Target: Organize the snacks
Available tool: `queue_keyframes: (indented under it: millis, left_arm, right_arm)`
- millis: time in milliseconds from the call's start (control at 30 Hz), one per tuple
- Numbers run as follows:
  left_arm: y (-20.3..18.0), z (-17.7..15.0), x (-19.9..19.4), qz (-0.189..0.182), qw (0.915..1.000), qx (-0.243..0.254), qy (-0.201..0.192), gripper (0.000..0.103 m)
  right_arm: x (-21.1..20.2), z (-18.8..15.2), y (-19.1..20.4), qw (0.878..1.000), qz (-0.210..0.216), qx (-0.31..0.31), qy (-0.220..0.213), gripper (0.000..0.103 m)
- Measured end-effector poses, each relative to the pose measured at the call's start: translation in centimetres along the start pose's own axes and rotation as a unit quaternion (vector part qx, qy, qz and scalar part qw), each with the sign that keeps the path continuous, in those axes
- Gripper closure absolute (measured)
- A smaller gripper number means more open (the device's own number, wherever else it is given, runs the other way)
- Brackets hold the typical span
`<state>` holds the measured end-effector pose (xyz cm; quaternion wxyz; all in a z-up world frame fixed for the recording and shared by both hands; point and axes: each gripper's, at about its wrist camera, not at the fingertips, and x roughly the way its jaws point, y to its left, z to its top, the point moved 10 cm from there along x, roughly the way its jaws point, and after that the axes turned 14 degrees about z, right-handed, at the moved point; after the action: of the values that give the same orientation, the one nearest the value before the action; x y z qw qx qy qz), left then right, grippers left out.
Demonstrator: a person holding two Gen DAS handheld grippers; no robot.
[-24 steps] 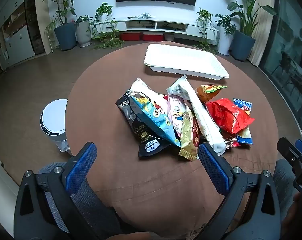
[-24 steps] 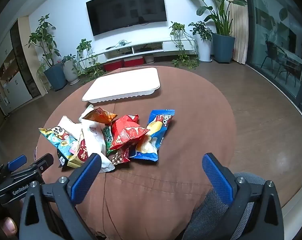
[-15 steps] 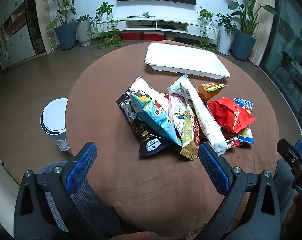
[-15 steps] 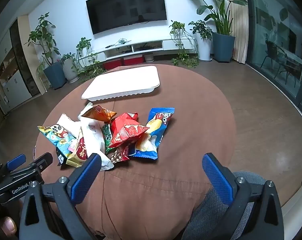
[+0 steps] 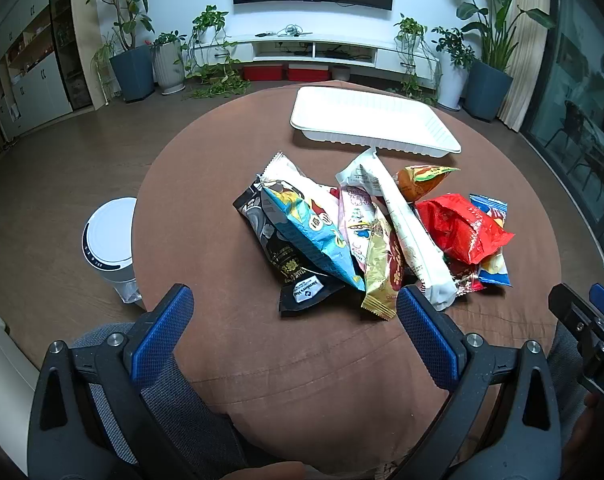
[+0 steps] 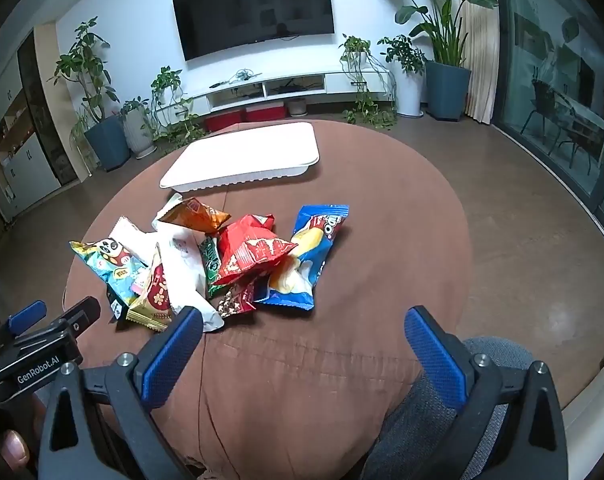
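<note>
Left wrist: snack pile near white tray; both grippers spread, empty.

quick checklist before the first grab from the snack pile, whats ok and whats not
1. Left gripper open with nothing in it: ok.
2. Right gripper open with nothing in it: ok.
3. White tray holds no snacks, room to place: ok.
4. Snack pile fully on the brown table, short of the tray: ok.
5. Packets separated for a clean single pick: not ok, they overlap; the blue chip bag at the pile's right edge looks freest.
6. Whether the long white packet touches the tray: cannot tell.
</note>
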<state>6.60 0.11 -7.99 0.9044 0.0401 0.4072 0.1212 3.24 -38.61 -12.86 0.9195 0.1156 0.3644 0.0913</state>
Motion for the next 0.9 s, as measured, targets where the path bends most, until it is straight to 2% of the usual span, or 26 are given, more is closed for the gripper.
queue_keyframes:
  millis: [900]
  left_arm:
    - [-0.01, -0.02, -0.02, 0.001, 1.0000, 0.000, 0.000, 0.000]
  right_arm:
    - [-0.07, -0.21, 0.01, 1.000, 0.000, 0.001, 0.005, 0.000]
